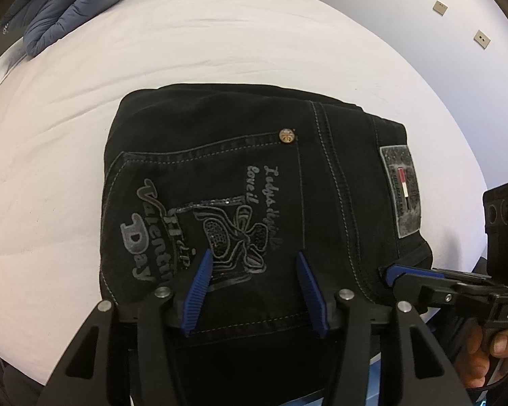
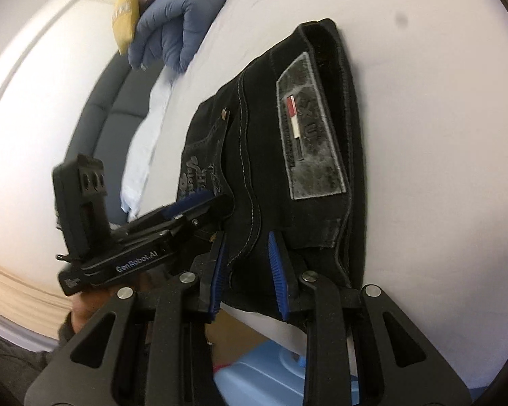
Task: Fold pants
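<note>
The pants (image 1: 254, 203) lie folded into a compact black bundle on the white bed (image 1: 220, 50), close to its near edge, with part of the bundle reaching that edge. The top face shows a back pocket with grey printed lettering, a small metal rivet (image 1: 287, 135) at the pocket's corner, and a grey patch (image 1: 401, 191) with a red and white stripe toward the right side.

The left gripper (image 1: 252, 291) stands over the near part of the pocket with its blue-padded fingers (image 1: 199, 287) spread wide apart, the cloth lying between and below them; whether the tips touch the fabric cannot be told. The right gripper (image 2: 245, 270) sits at the near right corner of the bundle, by the waistband, its fingers (image 2: 277, 274) parted to a moderate gap with black cloth showing between them; nothing is pinched. From the left wrist view it comes in from the right at the bundle's near edge, its blue tip against the denim, and a hand (image 1: 487, 355) is wrapped round its handle.

At the far left of the bed lies a bunched blue quilt (image 1: 67, 3), with a yellow cushion (image 2: 125, 13) beside it. A dark padded headboard (image 2: 118, 108) runs along that end. Below the near bed edge sits a light blue container (image 2: 264, 372).
</note>
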{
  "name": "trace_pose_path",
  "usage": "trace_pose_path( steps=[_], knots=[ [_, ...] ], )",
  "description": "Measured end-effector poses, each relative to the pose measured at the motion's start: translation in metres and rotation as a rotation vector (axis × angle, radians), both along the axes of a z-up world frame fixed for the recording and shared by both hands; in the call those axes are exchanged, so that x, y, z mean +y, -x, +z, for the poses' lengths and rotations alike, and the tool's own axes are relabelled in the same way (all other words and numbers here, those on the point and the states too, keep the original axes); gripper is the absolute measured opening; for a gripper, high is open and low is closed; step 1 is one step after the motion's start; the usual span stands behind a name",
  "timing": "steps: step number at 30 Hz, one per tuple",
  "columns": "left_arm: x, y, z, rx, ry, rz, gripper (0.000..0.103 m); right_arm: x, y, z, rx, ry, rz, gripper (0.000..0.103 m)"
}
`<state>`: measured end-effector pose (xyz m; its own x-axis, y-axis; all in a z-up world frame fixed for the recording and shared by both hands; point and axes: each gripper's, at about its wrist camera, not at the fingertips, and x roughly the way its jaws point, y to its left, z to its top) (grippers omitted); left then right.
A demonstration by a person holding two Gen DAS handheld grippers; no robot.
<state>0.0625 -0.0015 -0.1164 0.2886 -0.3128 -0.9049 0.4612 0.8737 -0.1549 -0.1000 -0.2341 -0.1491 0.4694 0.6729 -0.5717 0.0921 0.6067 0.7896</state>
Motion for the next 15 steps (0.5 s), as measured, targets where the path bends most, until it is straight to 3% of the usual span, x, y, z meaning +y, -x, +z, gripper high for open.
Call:
trace_pose_path(
  steps=[4, 5, 8, 9, 12, 13, 15],
  knots=[
    [-0.002, 0.002, 0.005, -0.004, 0.003, 0.004, 0.056, -0.004, 0.002, 0.013, 0.008, 0.026, -0.011, 0.025],
    [-0.002, 0.003, 0.007, -0.005, 0.0, 0.005, 0.057, 0.001, -0.003, 0.018, -0.002, 0.028, -0.02, 0.029],
    [0.002, 0.006, 0.014, -0.038, -0.031, 0.008, 0.06, -0.009, -0.002, 0.039, -0.047, 0.081, -0.083, 0.066],
    [0.004, 0.007, 0.018, -0.055, -0.042, 0.015, 0.068, -0.014, -0.001, 0.048, -0.064, 0.103, -0.102, 0.071],
    [0.011, 0.01, 0.035, -0.124, -0.088, 0.048, 0.083, -0.016, -0.001, 0.076, -0.102, 0.188, -0.132, 0.071],
    [0.013, 0.011, 0.041, -0.145, -0.094, 0.057, 0.093, -0.014, -0.001, 0.089, -0.125, 0.239, -0.144, 0.071],
    [0.018, 0.012, 0.053, -0.193, -0.119, 0.09, 0.101, -0.007, 0.001, 0.114, -0.174, 0.349, -0.171, 0.071]
  ],
)
